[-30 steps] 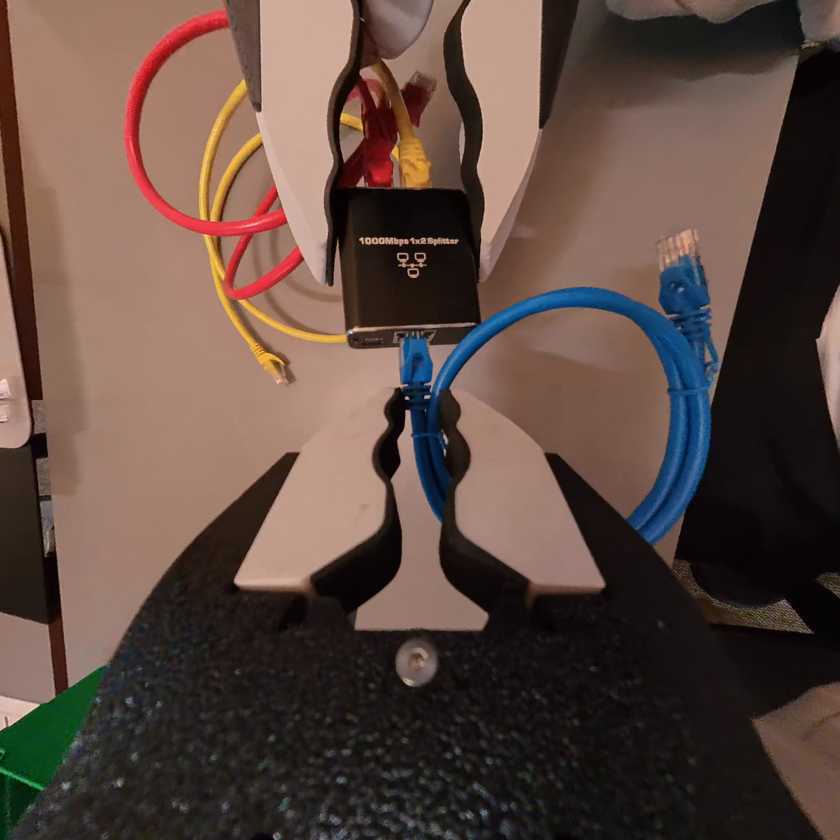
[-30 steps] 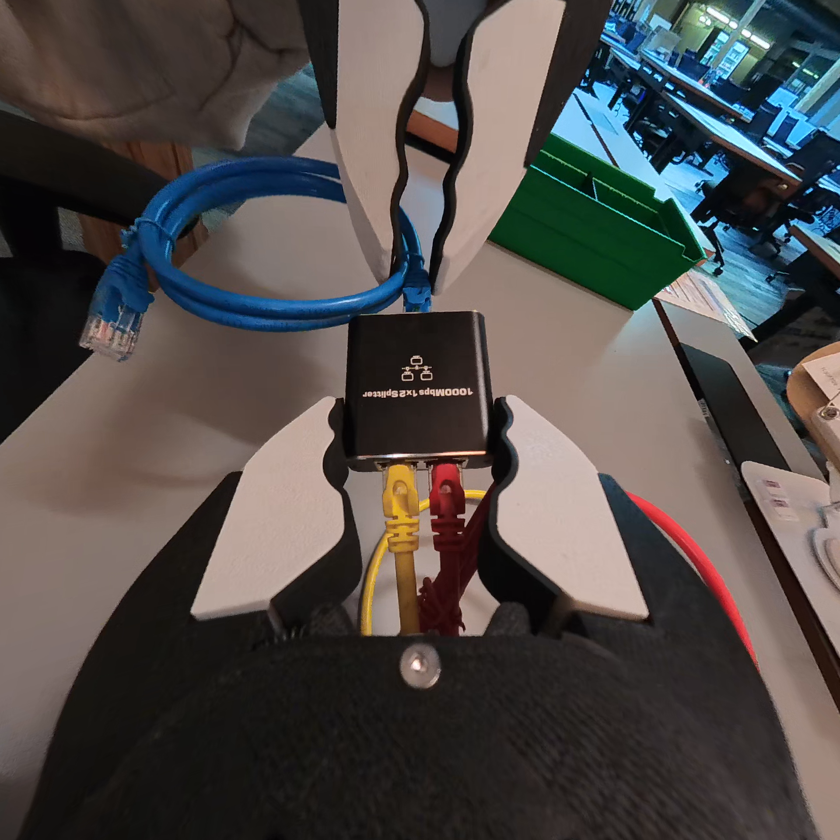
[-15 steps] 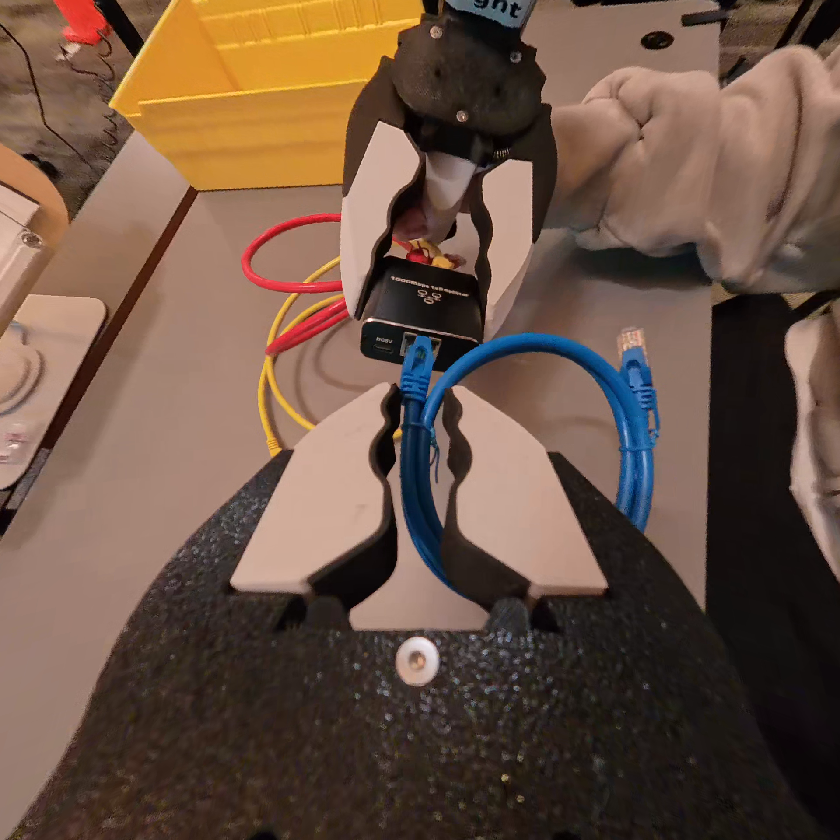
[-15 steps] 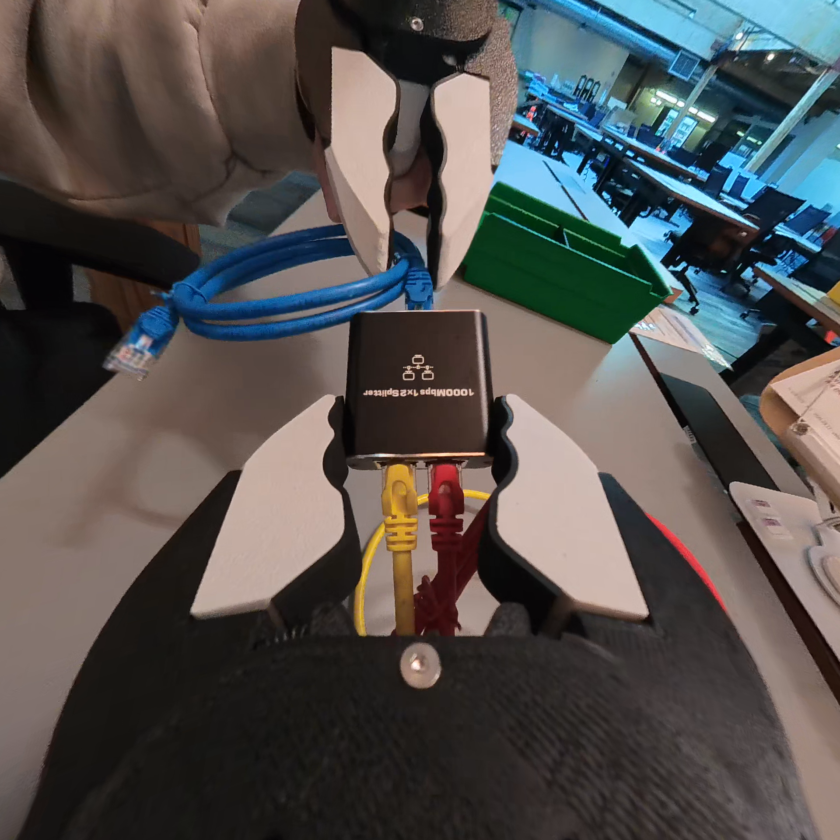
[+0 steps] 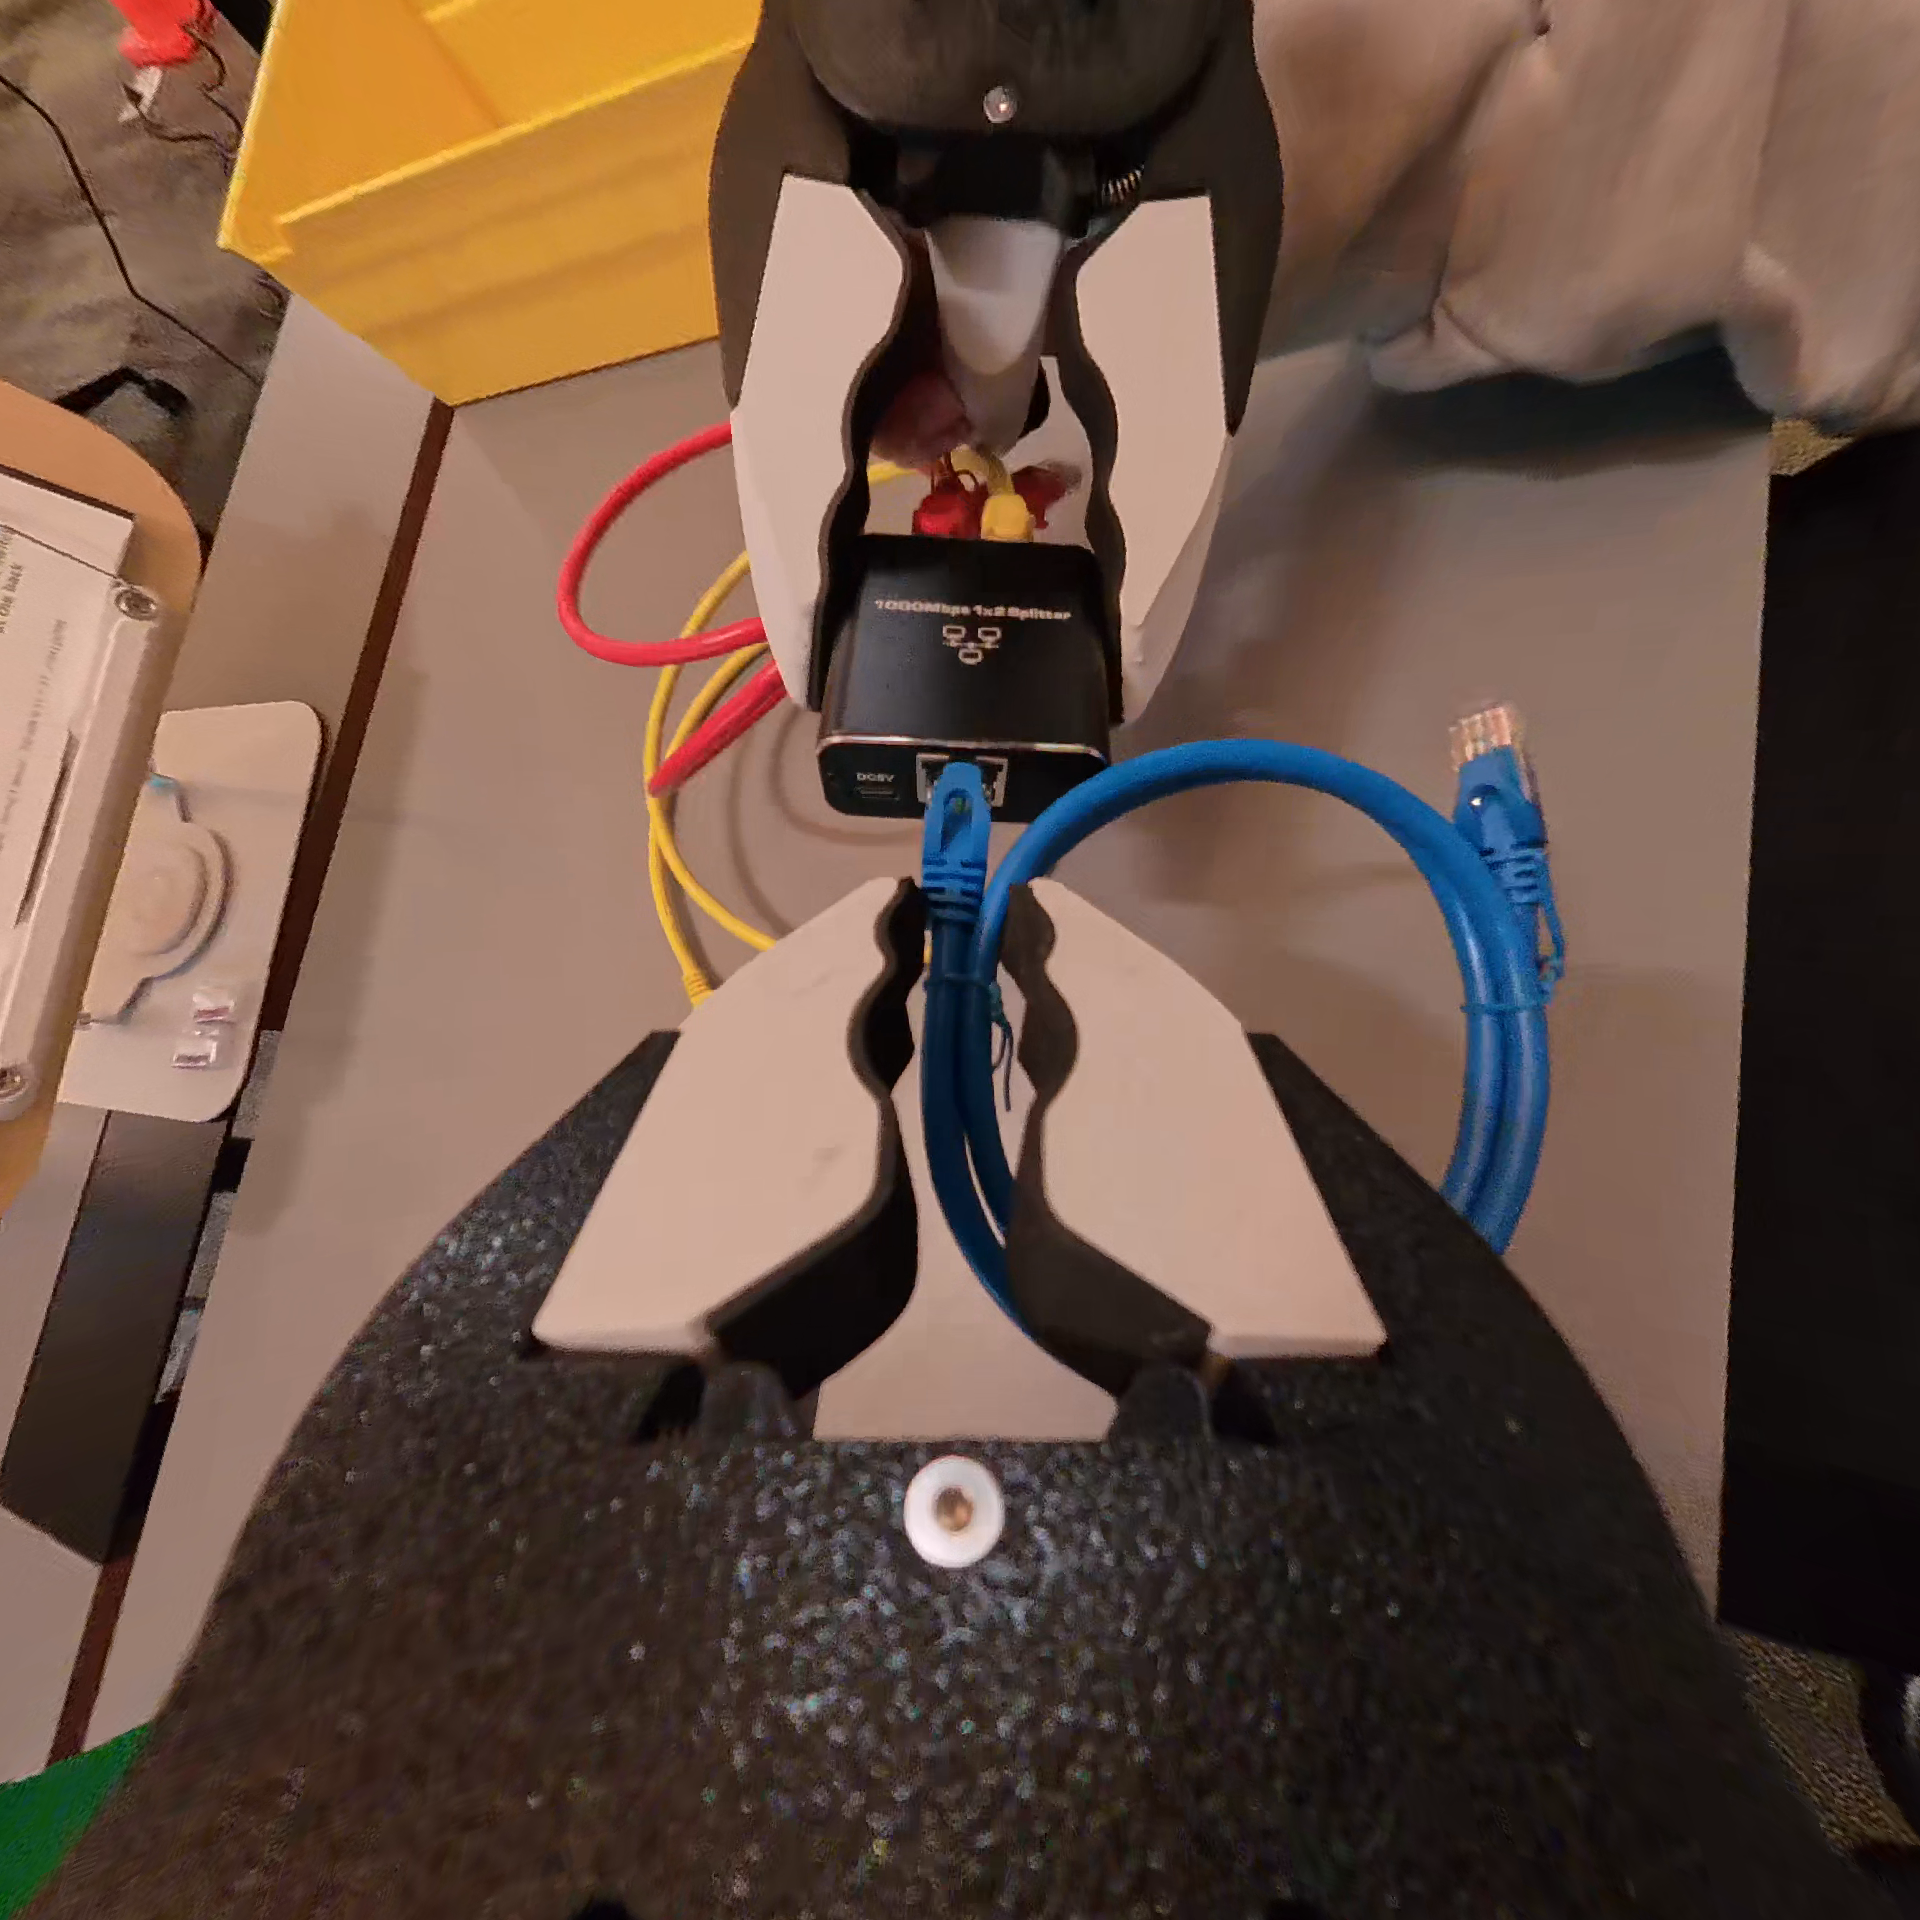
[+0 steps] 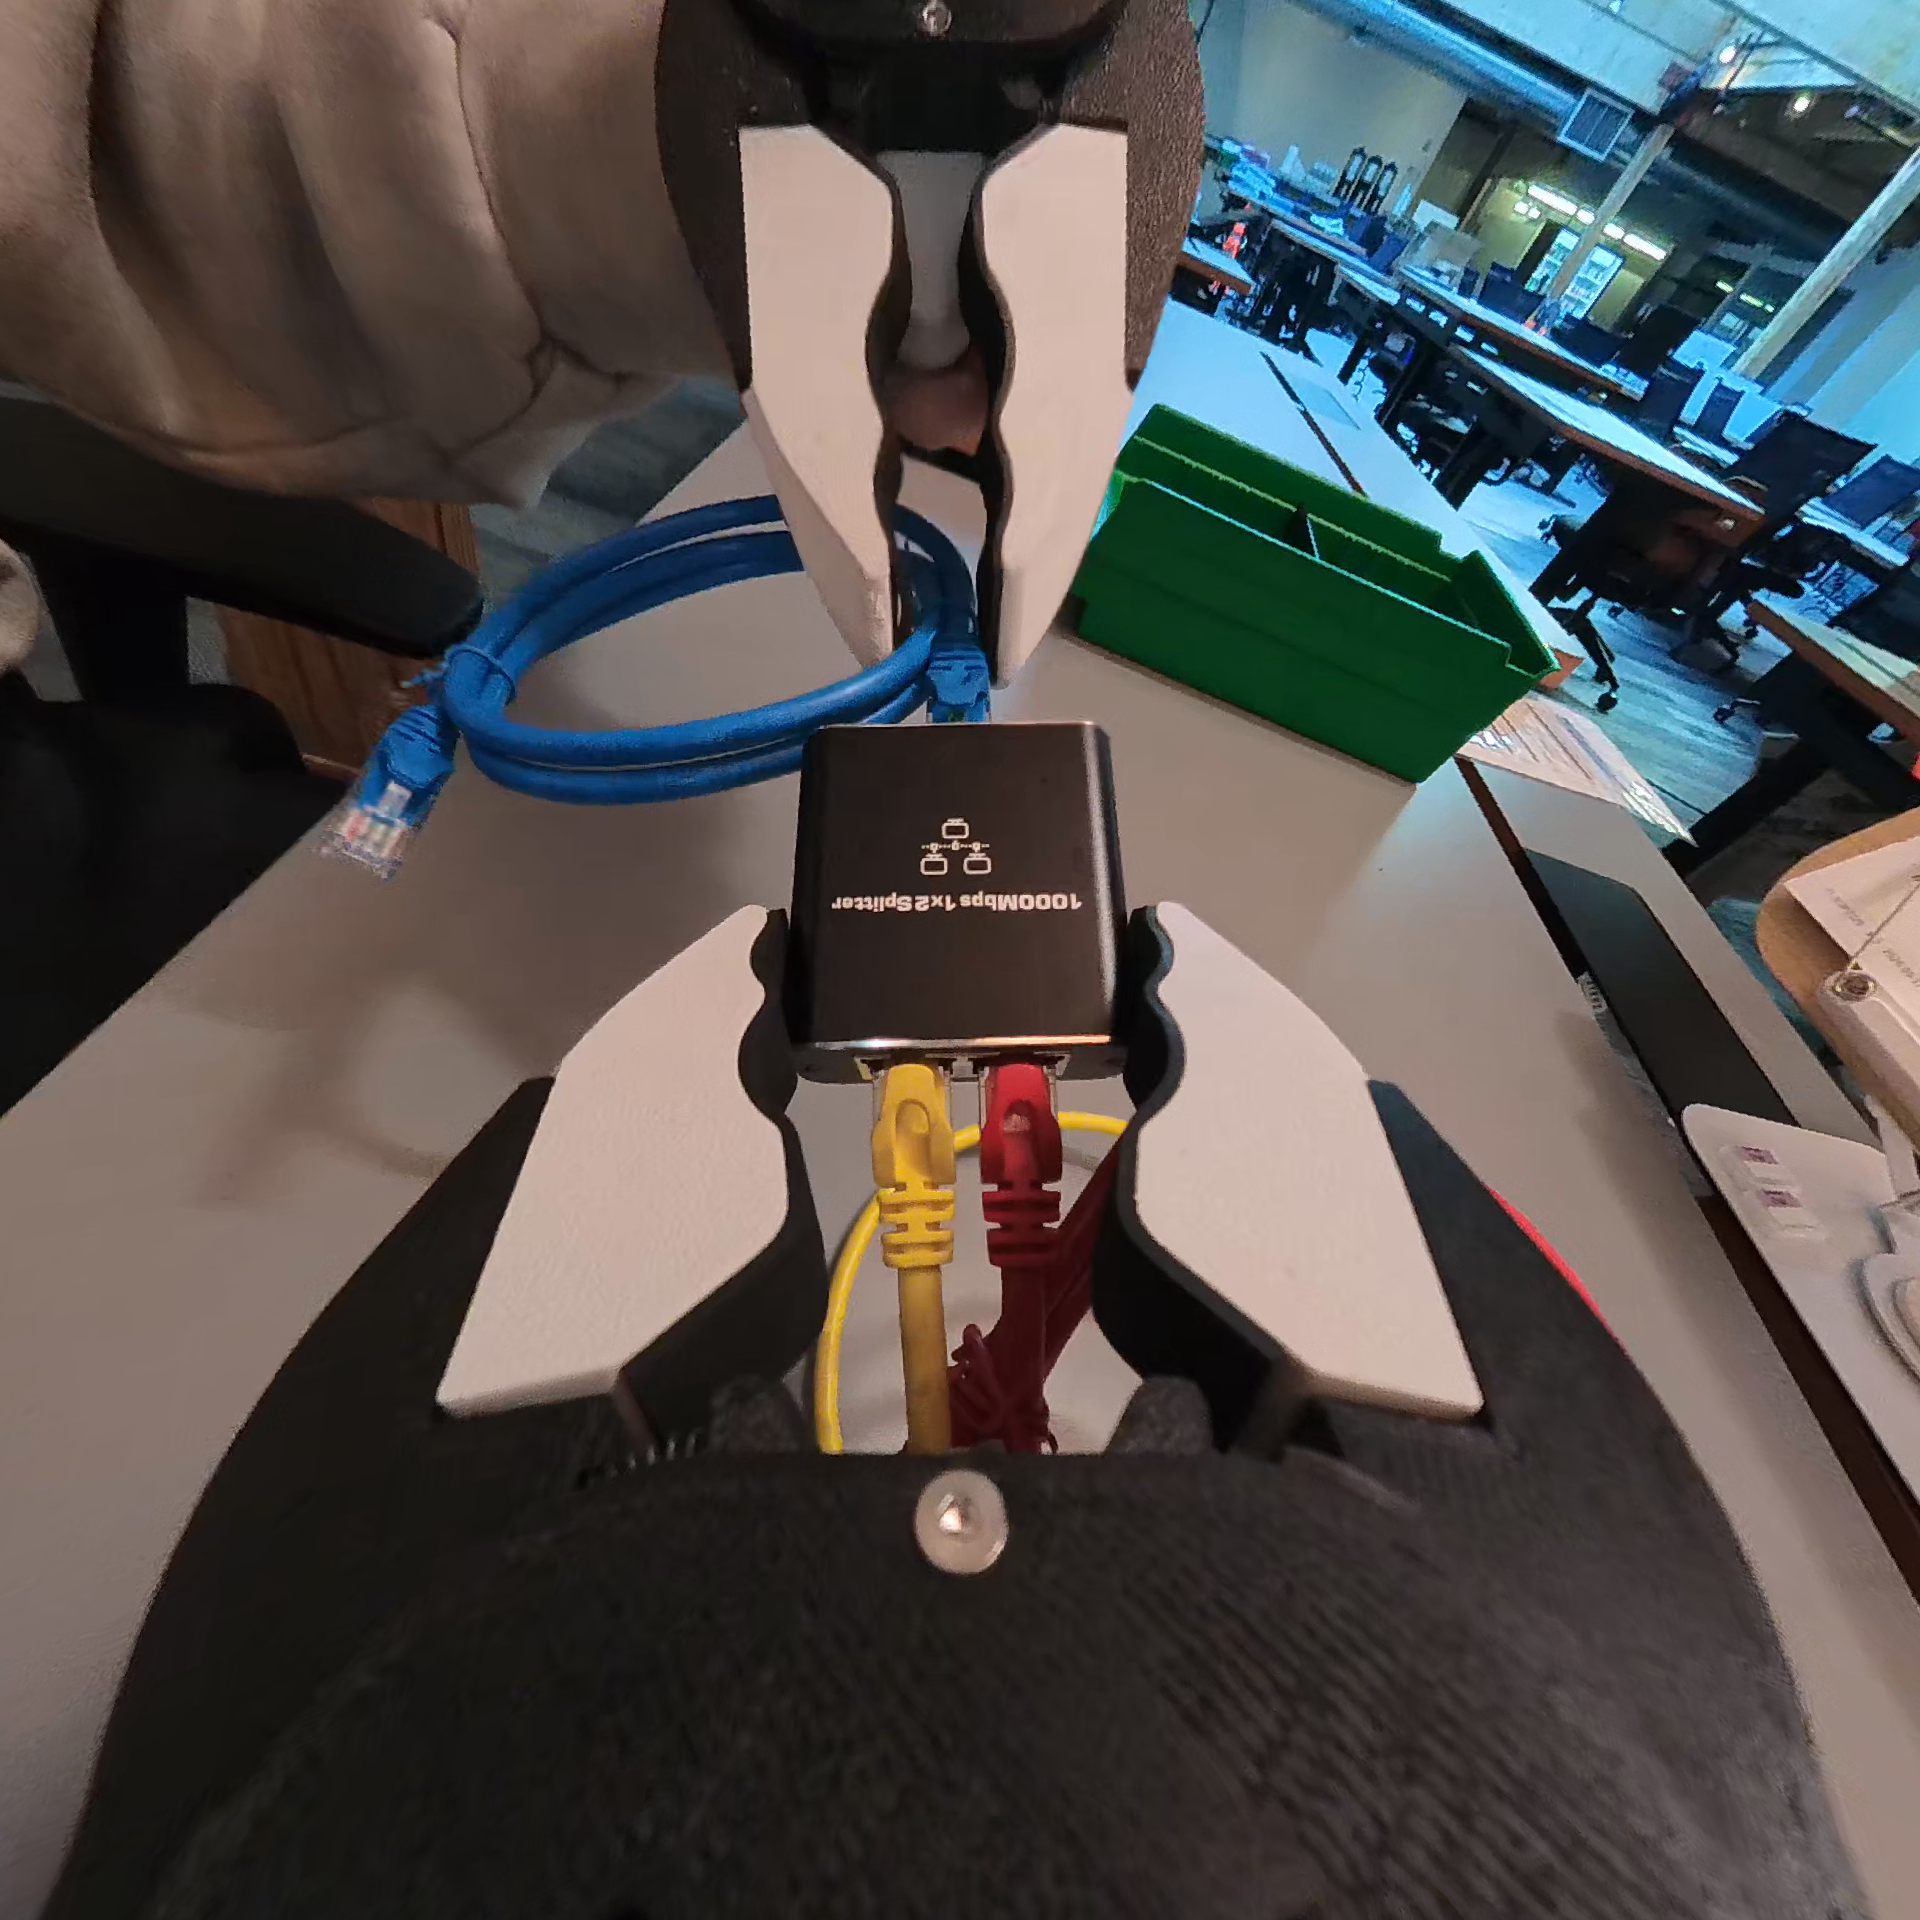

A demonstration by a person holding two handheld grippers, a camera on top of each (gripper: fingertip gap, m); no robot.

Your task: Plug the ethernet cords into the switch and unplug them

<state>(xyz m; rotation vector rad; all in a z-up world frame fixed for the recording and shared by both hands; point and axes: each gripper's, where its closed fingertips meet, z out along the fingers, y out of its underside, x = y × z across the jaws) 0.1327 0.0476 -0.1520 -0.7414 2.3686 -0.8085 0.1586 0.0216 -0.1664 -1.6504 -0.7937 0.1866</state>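
The black switch (image 5: 966, 675) is held just above the grey table (image 5: 499, 935), clamped between my right gripper's fingers (image 6: 956, 935). A yellow plug (image 6: 914, 1143) and a red plug (image 6: 1023, 1143) sit in its two ports on my right gripper's side. My left gripper (image 5: 961, 914) is shut on the blue cord (image 5: 951, 1039) just behind its plug (image 5: 954, 821), which sits in the switch's single port. The cord's other blue plug (image 5: 1491, 758) lies free. The red cord (image 5: 623, 634) and yellow cord (image 5: 665, 862) loop on the table.
A yellow bin (image 5: 468, 187) stands beyond the switch in the left wrist view, and a green bin (image 6: 1299, 592) in the right wrist view. A white card with small parts (image 5: 156, 883) lies by the table's left edge. A person's grey sleeve (image 5: 1558, 208) is behind the right gripper. The gap from one gripper's tips to the other's is roughly 5 cm.
Both grippers tilted up from looking straight down at the table, drew apart a little, then closer again. The blue plug stays in the switch's port, and both grips hold.
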